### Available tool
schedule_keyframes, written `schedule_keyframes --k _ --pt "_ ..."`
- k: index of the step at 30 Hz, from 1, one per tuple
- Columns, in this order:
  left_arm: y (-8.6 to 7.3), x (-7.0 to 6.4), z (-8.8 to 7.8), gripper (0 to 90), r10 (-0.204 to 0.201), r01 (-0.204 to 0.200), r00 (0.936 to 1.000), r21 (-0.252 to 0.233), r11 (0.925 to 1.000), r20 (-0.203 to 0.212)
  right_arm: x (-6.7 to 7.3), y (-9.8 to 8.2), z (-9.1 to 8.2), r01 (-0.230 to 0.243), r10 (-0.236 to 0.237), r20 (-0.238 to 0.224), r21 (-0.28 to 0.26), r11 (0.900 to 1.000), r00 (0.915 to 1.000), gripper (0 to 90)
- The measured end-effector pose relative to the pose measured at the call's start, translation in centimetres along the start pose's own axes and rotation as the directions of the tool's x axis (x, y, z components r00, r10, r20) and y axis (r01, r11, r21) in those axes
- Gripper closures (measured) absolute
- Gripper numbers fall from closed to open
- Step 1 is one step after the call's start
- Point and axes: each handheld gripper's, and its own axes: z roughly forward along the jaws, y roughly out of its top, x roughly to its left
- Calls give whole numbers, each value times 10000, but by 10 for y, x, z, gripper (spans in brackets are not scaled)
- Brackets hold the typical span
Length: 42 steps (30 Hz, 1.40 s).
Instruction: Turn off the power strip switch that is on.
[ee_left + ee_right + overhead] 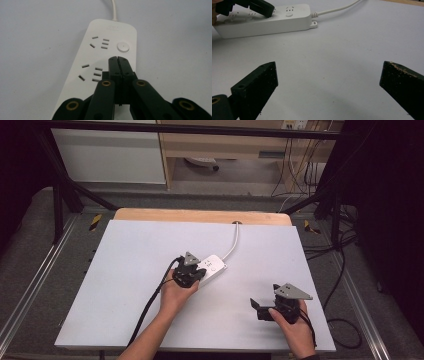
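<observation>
One white power strip lies near mid-table on the white board, its single cord running to the far edge. Left gripper view: two socket groups visible on the strip, one round button. Left gripper sits over the strip, jaws clenched together with nothing between them, tips just short of the button. Right gripper is well apart at the near right of the board, jaws spread wide and empty. Two hands, one per gripper: left hand, right hand.
</observation>
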Motion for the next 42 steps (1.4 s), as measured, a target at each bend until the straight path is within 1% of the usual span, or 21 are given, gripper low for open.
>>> schedule_keyframes --k 3,9,22,28,35,42 --pt "0 0 0 900 -47 47 10000 -4 10000 20 0 0 0 -24 24 -5 -3 10000 10000 20" --pt "0 -1 0 900 85 -85 9999 -23 10000 -88 0 0 0 23 -23 20 19 10000 10000 20" --pt "0 -1 0 900 8 -8 10000 4 10000 -81 0 0 0 16 -16 13 24 10000 10000 20" --pt "0 -4 0 900 141 -141 9997 6 9999 -222 0 0 0 21 -21 11 21 10000 10000 20" --pt "0 -3 0 900 17 -16 9998 25 10000 -191 0 0 0 14 -14 6 31 10000 10000 20" --pt "1 -4 0 900 132 -131 9995 57 9999 -292 0 0 0 14 -14 11 34 10000 10000 20"
